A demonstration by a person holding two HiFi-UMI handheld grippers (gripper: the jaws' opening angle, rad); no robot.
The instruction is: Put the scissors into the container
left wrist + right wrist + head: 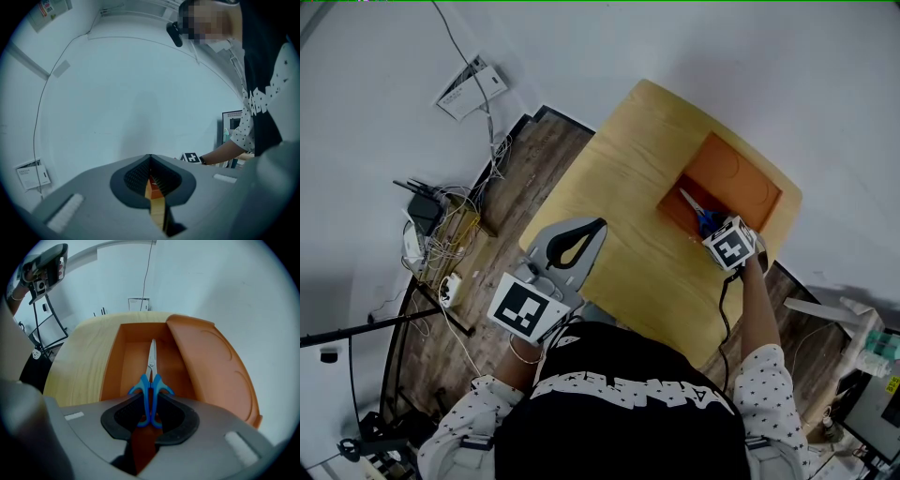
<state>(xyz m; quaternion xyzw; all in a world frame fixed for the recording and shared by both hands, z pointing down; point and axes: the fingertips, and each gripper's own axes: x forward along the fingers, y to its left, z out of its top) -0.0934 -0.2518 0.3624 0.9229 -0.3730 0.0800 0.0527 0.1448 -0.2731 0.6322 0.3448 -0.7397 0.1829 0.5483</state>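
— Nearest to us is the black shirt with white letters (628,394), and just in front of it we see the left gripper (600,225) with its marker cube (525,311). How do its jaws stand?

— They are pressed together at the tips, with nothing between them. This gripper hangs at the near-left edge of the pale wooden table with rounded corners (619,178), well apart from the box.

— And the right gripper (150,405)?

— It points steeply down. Its jaws pinch the blue plastic handles of the steel scissors (151,376). The blades point away from us, into the open compartment of the orange plastic container (112,366).

— Do the blades touch the bottom?

— We cannot tell. They run along the middle of the compartment, apart from both side walls.

— What stands in the way?

— The orange lid (213,366) is folded open and rises just beside the compartment, on its right in the right gripper view. In the head view the right gripper's own cube (730,247) covers most of the handles, so we see there only the blades and a little blue.

— What else is around?

— Beside the table there is a dark wood-pattern floor (534,155). On it lies a tangle of white cables (455,220) next to a black device (424,204). Farther off, a white flat box (471,89) with a cable sits on the white surface.
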